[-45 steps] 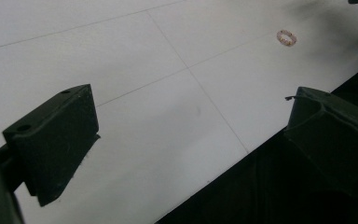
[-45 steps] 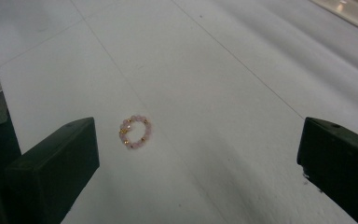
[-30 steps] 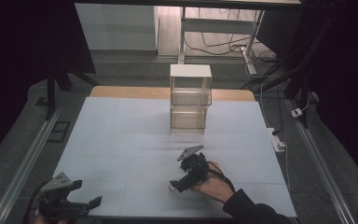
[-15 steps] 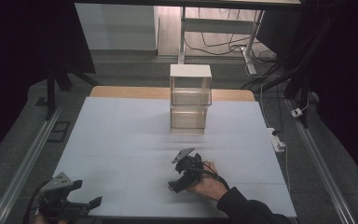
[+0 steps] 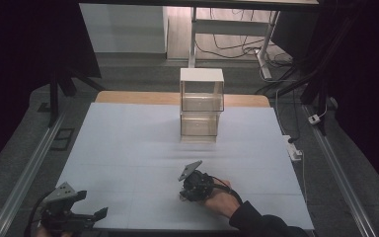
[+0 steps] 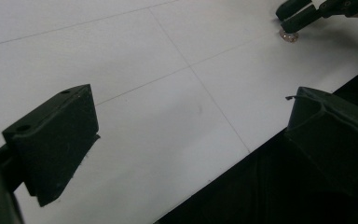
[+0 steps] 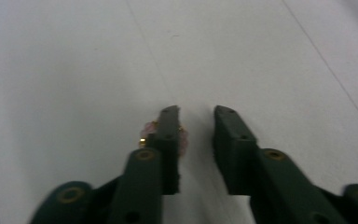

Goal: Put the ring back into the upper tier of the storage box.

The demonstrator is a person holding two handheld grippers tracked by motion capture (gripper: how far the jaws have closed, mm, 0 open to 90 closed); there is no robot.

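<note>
We note one small pinkish trinket with gold-coloured fittings [image 7: 182, 139] lying flat on the white table [image 5: 128, 148], well short of the clear two-tier box [image 5: 201, 106] at the far middle and toward the near edge. It lies directly under one jaw of the right gripper [image 7: 196, 122], which hides most of it, so we cannot tell its exact form.

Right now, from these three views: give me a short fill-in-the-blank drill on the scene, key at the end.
1. The right gripper points down at a small pinkish ____ lying on the table.
2. The left gripper's fingers are wide ____.
3. The clear box at the table's far side has a ____ top.

Missing words: object; open; white
</note>
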